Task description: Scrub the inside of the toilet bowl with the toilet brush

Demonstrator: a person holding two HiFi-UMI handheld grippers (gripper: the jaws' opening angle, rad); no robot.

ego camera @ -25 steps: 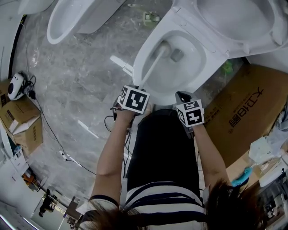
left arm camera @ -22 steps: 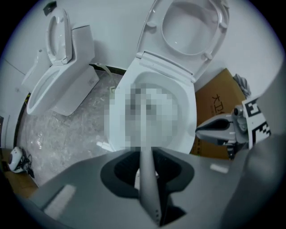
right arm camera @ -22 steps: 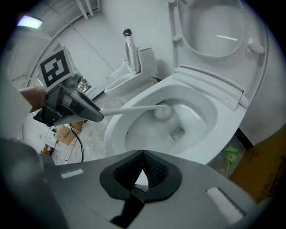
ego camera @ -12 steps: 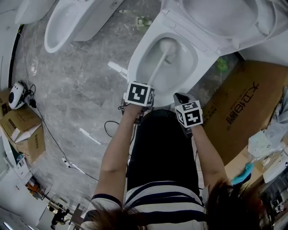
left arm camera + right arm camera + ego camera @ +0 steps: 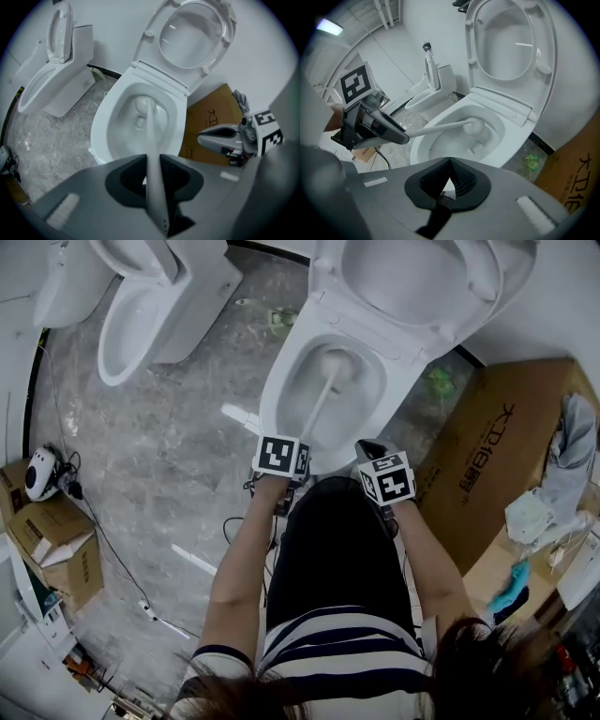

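Inside glossy white bowl (image 5: 364, 409), rounded brush (image 5: 321, 409) clamped in left claw (image 5: 152, 160); right claw (image 5: 450, 163) closed.

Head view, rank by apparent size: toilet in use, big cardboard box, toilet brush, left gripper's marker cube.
1. toilet, lid included.
2. cardboard box.
3. toilet brush and the marker cube on the left gripper: too close to rank; brush longer, cube broader and nearer the camera.

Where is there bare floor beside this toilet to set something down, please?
The marble floor between the toilet bowl and the second toilet is bare. The right is crowded by flattened cardboard; the left edge by boxes and cables.
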